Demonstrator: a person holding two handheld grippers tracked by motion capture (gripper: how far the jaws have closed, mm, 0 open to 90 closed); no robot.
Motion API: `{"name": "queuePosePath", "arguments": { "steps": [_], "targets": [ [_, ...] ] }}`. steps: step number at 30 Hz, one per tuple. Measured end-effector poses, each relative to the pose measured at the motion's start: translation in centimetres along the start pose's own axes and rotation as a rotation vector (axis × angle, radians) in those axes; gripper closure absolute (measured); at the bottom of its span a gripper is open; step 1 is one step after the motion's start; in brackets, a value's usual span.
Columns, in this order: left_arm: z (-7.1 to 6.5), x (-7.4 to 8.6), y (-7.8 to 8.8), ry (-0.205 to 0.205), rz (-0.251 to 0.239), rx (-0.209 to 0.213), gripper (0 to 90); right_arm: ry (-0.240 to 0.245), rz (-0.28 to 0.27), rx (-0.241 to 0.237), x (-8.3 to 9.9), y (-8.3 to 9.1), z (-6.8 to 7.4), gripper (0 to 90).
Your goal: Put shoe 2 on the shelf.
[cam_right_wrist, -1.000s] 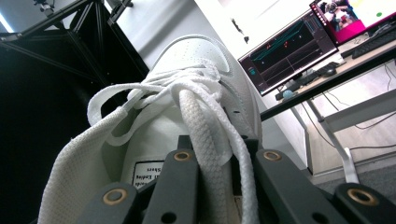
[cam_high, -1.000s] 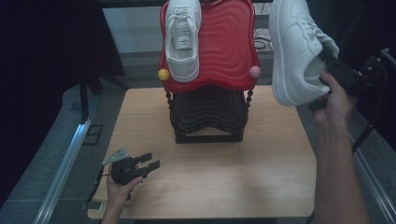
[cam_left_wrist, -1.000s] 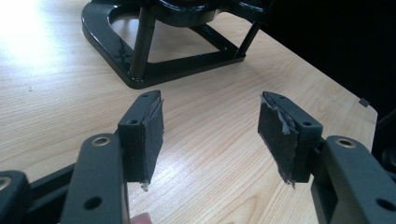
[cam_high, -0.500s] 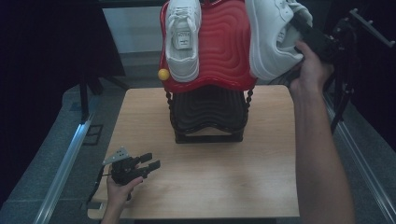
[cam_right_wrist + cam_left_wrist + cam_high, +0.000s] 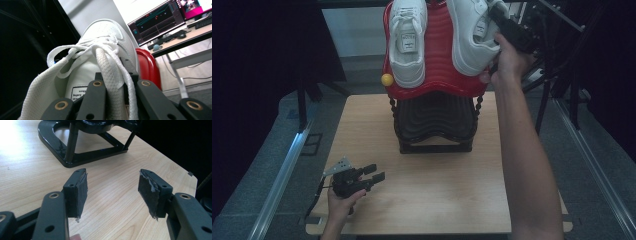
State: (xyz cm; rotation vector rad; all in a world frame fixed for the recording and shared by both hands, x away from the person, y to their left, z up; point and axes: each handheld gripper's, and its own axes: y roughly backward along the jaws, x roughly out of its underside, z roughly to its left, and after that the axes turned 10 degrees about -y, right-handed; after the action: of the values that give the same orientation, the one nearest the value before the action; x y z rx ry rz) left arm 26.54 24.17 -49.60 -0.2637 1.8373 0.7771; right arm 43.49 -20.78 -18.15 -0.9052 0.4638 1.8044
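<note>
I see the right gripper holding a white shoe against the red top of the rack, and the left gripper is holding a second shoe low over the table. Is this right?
Not quite. The left gripper holds nothing: the left gripper view shows its jaws open over the bare table. The second shoe already lies on the red rack. The right gripper does hold a white shoe there.

shoe (image 5: 100, 50): white perforated leather, woven cloth laces
rack (image 5: 437, 55): glossy red plastic
desk (image 5: 437, 200): matt pale wood

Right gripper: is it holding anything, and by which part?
Yes. The right gripper is shut on the white sneaker, gripping its tongue and laces at the shoe's opening, over the red rack. The left gripper holds nothing.
</note>
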Motion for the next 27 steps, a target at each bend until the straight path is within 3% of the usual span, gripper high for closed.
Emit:
{"name": "queuePosePath", "arguments": {
  "steps": [7, 15, 22, 24, 27],
  "targets": [
    [0.1, 0.0, 0.2, -0.008, -0.004, 0.001, 41.0, 0.033, -0.013, 0.036, 1.2, -1.5, -0.4, 82.8],
    [0.1, 0.0, 0.1, -0.007, -0.006, -0.006, 41.1, 0.096, -0.006, 0.062, 2.2, -1.8, -0.4, 79.3],
    [-0.2, -0.1, 0.3, -0.007, -0.016, -0.010, 41.1, 0.207, 0.035, 0.049, 3.2, -2.1, 0.7, 61.4],
    [-0.1, -0.1, 0.3, -0.008, -0.014, -0.009, 41.1, 0.194, 0.061, 0.029, 3.3, -2.1, 0.8, 51.8],
    [-0.1, -0.1, 0.2, -0.013, -0.010, -0.007, 41.0, 0.160, 0.096, 0.016, 3.1, -1.9, 0.5, 44.8]
  ]
}}
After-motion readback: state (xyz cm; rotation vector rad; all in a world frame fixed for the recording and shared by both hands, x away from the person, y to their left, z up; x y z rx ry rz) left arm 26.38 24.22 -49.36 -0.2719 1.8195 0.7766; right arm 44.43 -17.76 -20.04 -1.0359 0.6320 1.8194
